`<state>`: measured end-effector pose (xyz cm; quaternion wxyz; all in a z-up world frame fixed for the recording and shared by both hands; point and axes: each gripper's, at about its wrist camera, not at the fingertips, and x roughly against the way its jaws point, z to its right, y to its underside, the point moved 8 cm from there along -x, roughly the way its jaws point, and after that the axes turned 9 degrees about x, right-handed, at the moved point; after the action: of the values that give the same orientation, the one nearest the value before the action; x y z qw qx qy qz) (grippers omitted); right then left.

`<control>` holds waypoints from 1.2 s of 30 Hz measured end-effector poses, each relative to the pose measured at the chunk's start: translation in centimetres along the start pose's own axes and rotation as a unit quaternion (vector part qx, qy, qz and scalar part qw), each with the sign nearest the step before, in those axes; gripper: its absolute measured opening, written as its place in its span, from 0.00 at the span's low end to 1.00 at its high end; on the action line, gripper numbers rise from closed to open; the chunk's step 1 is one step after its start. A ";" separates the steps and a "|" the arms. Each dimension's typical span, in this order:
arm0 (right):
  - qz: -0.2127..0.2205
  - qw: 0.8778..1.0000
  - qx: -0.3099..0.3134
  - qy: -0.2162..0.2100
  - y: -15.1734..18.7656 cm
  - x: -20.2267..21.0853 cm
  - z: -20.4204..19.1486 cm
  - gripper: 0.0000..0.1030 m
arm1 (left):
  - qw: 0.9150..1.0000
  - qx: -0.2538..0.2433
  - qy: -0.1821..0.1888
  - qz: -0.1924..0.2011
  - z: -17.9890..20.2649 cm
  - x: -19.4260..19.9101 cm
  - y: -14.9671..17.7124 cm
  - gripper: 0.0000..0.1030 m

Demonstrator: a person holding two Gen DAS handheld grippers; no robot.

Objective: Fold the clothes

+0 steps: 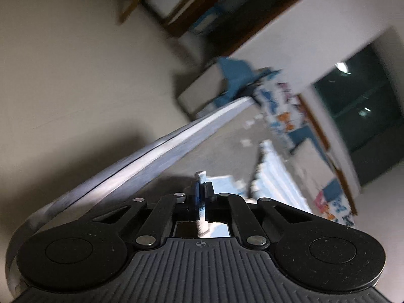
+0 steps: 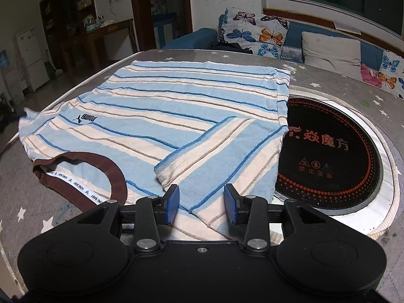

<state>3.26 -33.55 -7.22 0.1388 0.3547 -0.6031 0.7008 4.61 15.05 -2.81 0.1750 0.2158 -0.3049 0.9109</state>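
The striped shirt (image 2: 176,116) is lying flat on the star-print table (image 2: 328,80), its right edge over the black hotplate (image 2: 333,151), with one sleeve folded in across the front. The left gripper (image 1: 201,192) is pinching a bit of the shirt's fabric. The right gripper (image 2: 201,204) is spread wide just above the near hem, holding nothing.

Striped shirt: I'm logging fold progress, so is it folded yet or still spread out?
Partly folded. The striped shirt lies mostly flat on the table, but one sleeve is already turned in over the body. The brown collar still shows.
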 end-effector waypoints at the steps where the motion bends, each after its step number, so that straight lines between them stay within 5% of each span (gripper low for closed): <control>1: 0.000 1.000 0.000 0.000 0.0 0.0 0.0 0.41 | 1.000 -0.024 0.018 0.004 1.2 0.4 0.1 0.04; 5: 0.000 1.000 0.000 0.001 0.0 0.0 -0.1 0.41 | 0.987 -0.128 0.098 -0.008 6.3 1.4 2.1 0.04; 9: 0.000 1.000 -0.001 0.001 0.0 0.0 0.0 0.41 | 0.969 -0.201 0.133 -0.057 9.2 0.7 5.5 0.04; 17: -0.001 1.000 0.001 -0.002 -0.1 0.0 -0.2 0.46 | 0.940 -0.266 0.124 -0.172 9.1 -2.3 11.9 0.10; 22: -0.003 1.000 0.003 -0.003 -0.1 -0.1 -0.2 0.46 | 0.926 -0.292 0.138 -0.194 9.0 -2.0 12.9 0.17; 25: -0.006 1.000 0.001 -0.006 -0.3 0.1 -0.1 0.46 | 0.930 -0.296 0.138 -0.171 9.5 -2.1 11.4 0.20; 31: 0.012 1.000 -0.003 0.004 -1.4 0.4 0.4 0.46 | 0.953 -0.261 0.093 -0.126 9.6 -5.1 6.8 0.15; 36: 0.016 1.000 -0.010 0.016 -2.5 -0.5 1.7 0.46 | 0.949 -0.272 0.066 -0.143 9.7 -8.4 7.1 0.15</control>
<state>5.74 -34.46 -5.59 0.1412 0.3324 -0.6134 0.7024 11.24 2.03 -3.42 0.3754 0.1408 -0.4951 0.7708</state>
